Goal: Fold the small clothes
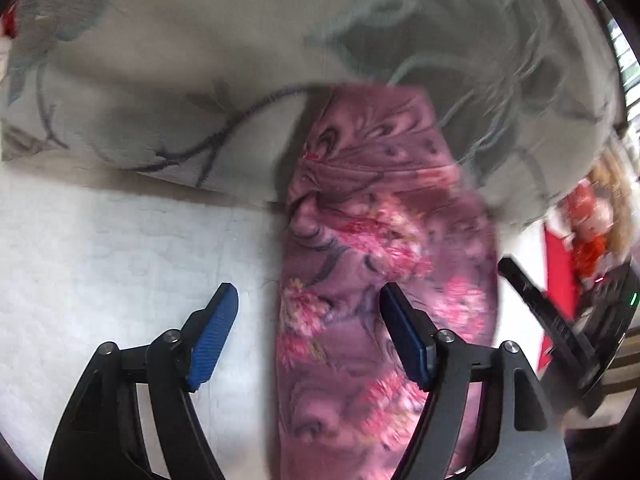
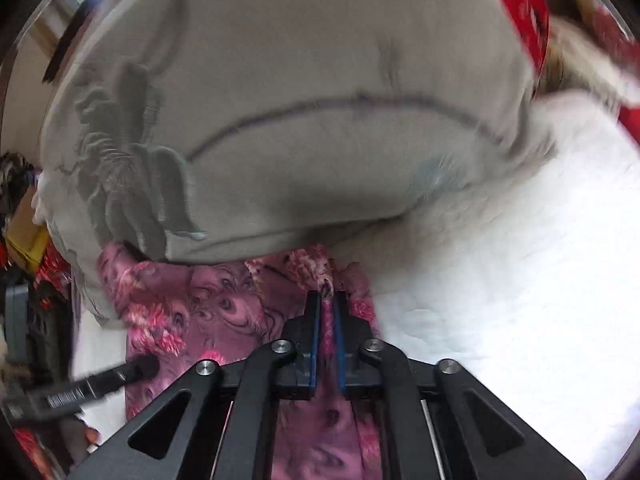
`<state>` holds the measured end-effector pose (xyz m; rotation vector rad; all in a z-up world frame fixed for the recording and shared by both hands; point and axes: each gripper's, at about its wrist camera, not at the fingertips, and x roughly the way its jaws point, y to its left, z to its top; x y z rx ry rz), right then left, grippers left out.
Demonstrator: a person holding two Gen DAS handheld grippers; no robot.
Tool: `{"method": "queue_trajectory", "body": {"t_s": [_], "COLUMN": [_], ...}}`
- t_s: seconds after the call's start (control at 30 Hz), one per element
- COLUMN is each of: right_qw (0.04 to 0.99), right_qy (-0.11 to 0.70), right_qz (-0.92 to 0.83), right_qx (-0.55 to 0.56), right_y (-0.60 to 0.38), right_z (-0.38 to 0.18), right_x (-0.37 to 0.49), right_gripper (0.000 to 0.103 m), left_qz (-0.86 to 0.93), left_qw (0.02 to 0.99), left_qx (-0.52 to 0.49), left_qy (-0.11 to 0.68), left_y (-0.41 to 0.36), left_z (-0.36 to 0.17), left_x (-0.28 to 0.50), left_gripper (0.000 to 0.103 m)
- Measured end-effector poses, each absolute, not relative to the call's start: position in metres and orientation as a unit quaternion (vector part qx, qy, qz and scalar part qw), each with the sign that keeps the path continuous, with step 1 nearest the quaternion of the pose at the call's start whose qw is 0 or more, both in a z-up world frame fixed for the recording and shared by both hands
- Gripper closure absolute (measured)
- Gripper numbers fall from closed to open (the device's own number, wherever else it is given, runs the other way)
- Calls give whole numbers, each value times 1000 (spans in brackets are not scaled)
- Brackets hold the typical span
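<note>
The pink floral garment (image 1: 384,264) lies as a long strip on the white bed cover (image 1: 120,248), its far end touching the grey embroidered quilt (image 1: 200,60). You look mid-fold: your right gripper (image 2: 328,300) is pressed together on a bunched edge of the cloth, while your left gripper (image 1: 308,308) hangs spread, straddling the garment's left edge without pinching it. Next, probably close the left on that edge, then carry both across evenly. Only the right wrist view shows the pinch; only the left shows the strip's length.
</note>
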<state>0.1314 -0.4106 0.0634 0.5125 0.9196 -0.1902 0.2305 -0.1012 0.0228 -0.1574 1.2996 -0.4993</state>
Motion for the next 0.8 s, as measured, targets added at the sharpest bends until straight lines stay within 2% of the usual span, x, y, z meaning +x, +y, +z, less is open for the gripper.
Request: {"method": "queue_trajectory", "body": {"t_s": [0.07,0.13,0.2,0.27,0.4,0.5,0.6,0.7,0.77,0.8], "right_qw": [873,874,855,867,877,864,870,870,865,856], "right_qy": [425,429,484,470,438,486,485,460,439,435], "right_qz": [-35,-2,-1,-12,19,12,13,-2,-21,-28], "right_qx": [238,229,185,162,198,132,84,176,242,276], "right_y": [-400,-390,-373,-365,-365,-347,-343,-376,-408,-423], "right_z": [77,72,50,60,84,62,64,82,84,81], "right_x": [114,102,102,93,61,41,31,24,20,21], "right_gripper": [87,73,66,66,64,65,65,64,56,47], "left_qz": [-230,-223,-216,-217,-238,-217,-217,-239,-244,-249], "left_qw": [772,766,749,758,773,779,779,765,761,753], "left_qx": [-98,-110,-94,-81,-69,-3,-4,-48,-83,-103], "left_qy": [585,593,619,610,583,589,588,596,595,600], "left_y": [-84,-78,-86,-85,-77,-85,-85,-74,-64,-60], "left_z": [29,18,-2,11,33,14,6,18,23,21], "left_x": [218,207,204,196,165,145,132,140,152,160], "left_gripper": [29,29,28,29,29,27,26,26,26,26]}}
